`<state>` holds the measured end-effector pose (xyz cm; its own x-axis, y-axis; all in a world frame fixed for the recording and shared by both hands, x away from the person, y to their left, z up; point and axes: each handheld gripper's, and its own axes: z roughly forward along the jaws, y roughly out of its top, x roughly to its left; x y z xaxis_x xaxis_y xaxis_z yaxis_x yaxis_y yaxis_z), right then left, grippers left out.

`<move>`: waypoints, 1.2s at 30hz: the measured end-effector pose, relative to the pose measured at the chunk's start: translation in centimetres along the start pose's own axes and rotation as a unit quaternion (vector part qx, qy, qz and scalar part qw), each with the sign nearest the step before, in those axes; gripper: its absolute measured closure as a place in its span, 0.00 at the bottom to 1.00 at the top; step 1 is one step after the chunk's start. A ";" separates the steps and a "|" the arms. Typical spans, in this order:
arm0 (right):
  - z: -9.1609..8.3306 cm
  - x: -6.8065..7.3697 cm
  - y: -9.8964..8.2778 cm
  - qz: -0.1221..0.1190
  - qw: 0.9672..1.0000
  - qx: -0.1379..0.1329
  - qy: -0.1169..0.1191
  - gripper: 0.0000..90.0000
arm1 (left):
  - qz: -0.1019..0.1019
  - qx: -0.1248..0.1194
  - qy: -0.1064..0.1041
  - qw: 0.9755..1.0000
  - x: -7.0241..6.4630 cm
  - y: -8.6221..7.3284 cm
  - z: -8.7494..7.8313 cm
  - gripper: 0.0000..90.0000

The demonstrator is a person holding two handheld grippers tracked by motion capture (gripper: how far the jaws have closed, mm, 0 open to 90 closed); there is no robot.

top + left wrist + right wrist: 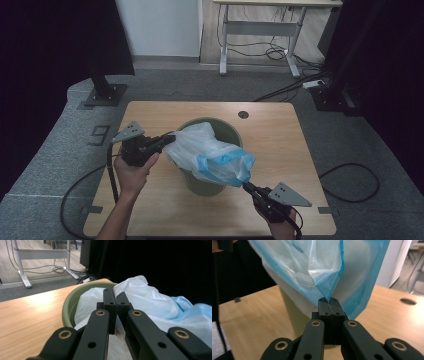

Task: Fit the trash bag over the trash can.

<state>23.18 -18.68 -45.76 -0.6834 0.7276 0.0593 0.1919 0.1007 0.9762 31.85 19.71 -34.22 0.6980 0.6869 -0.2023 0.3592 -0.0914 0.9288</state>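
Desk (150, 112): light wood-grain top, rounded corners, with a round cable hole (243, 114) near the far edge, right of centre. One green bin (226, 131) stands upright directly on the desk, about mid-surface; a white and blue plastic bag (212, 152) drapes over its rim. The desk itself stands on grey carpet floor (45, 165).

Dim room, dark corners; glare on table (37, 302) (jaws slightly soft).
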 end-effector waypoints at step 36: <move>-0.4 -0.1 1.0 0.028 0.999 -0.022 -0.008 0.99 | 0.014 -0.020 0.014 1.000 0.4 -1.2 -1.7 1.00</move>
<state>23.13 -18.95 -44.69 -0.6613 0.7417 0.1121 0.1989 0.0293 0.9796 30.66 21.28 -34.90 0.6890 0.7050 -0.1679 0.3148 -0.0824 0.9456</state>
